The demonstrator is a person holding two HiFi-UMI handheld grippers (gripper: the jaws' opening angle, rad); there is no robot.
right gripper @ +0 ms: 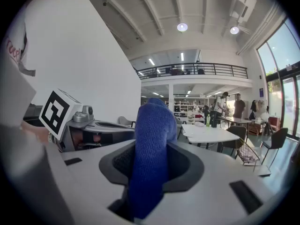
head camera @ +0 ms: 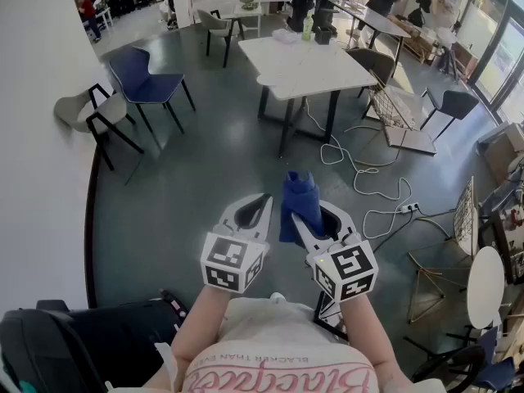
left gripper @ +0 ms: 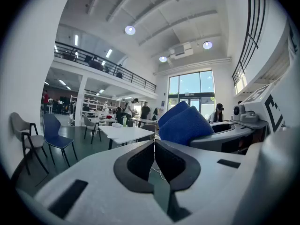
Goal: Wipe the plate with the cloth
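A folded blue cloth (head camera: 300, 202) stands up between the jaws of my right gripper (head camera: 309, 217), which is shut on it. In the right gripper view the cloth (right gripper: 151, 149) fills the gap between the jaws and sticks out past the tips. My left gripper (head camera: 259, 203) is held just left of the right one, level with it, shut with nothing in it. In the left gripper view its jaws (left gripper: 153, 143) meet edge to edge, and the cloth (left gripper: 184, 123) shows to the right. Both are held in mid-air above a grey floor. No plate is in view.
A white table (head camera: 315, 65) stands ahead with bottles on its far end. A blue chair (head camera: 144, 81) and a grey chair (head camera: 86, 111) stand at the left by the wall. White cables (head camera: 360, 173) trail over the floor. A round white table (head camera: 485, 286) is at the right.
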